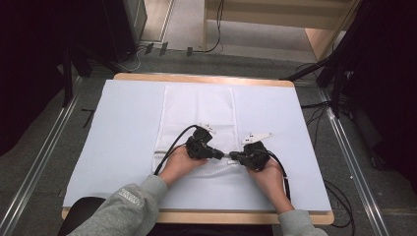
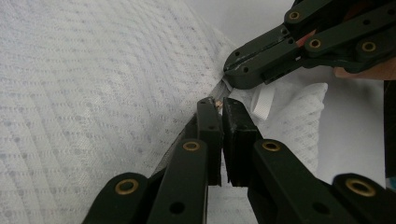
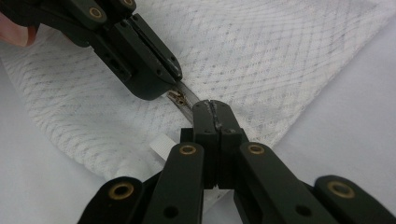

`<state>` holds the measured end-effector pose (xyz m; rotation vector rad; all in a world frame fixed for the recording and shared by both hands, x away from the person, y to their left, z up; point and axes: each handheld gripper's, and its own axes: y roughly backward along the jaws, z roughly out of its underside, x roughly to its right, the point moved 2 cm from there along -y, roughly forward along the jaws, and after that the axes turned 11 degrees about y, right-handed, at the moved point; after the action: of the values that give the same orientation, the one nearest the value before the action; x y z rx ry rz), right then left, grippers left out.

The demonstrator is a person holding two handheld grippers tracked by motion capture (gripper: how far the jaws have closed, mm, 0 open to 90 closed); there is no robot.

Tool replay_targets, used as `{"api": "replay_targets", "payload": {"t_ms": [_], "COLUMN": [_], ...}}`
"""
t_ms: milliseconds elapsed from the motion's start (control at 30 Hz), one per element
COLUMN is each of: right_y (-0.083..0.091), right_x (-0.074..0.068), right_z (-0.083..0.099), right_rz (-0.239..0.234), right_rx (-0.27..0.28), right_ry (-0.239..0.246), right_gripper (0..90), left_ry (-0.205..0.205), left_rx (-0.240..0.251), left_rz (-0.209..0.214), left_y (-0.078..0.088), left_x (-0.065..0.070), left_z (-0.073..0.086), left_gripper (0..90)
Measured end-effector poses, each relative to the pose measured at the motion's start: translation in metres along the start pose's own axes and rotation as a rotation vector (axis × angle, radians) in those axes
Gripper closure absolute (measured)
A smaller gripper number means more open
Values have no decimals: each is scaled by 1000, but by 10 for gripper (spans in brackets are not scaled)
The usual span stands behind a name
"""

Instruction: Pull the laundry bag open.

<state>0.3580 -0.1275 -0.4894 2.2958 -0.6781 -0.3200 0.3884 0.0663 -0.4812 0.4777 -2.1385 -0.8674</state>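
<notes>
a: mesh, white, soft. the laundry bag [image 1: 196,110] lies flat along the middle of the pale mat [image 1: 123,128] on the table, its zipper edge at the near end by the person's hands.

b: grippers?

a: both at that near edge, tips almost meeting. left gripper [image 2: 218,103] has its jaws together on the small brass zipper pull [image 3: 178,97]; seen from its own camera the pull pokes out between the tips. right gripper [image 3: 215,106] is clamped on the grey zipper tape [image 3: 187,95] just beside the slider, jaws fully together on thin fabric.

b: how does the stuff look to handle?

a: light and limp, i'd judge. the mesh bunches and lifts near the jaws, so it'll follow any tug rather than resist. that's why one hand anchors the tape.

b: best hold?

a: the pull for drawing, the tape or hem close by for bracing. the open mesh would only stretch. the pull is tiny and smooth, could slip out.

b: white tab [image 3: 161,145] there?

a: a label, near the right jaws, not gripped.
</notes>
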Motion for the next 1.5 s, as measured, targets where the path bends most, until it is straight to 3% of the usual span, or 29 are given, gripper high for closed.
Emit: {"api": "replay_targets", "payload": {"t_ms": [133, 467, 1500], "right_y": [0, 0, 0], "right_x": [-1, 0, 2], "right_z": [0, 1, 3], "right_rz": [5, 2, -12], "right_rx": [-2, 6, 19], "right_ry": [12, 9, 2], "right_gripper": [900, 900, 900], "left_ry": [27, 43, 65], "left_rx": [-8, -28, -40], "left_rz": [2, 23, 31], "left_y": [4, 12, 35], "left_x": [-4, -9, -17], "left_z": [-1, -1, 3], "left_gripper": [881, 880, 880]}}
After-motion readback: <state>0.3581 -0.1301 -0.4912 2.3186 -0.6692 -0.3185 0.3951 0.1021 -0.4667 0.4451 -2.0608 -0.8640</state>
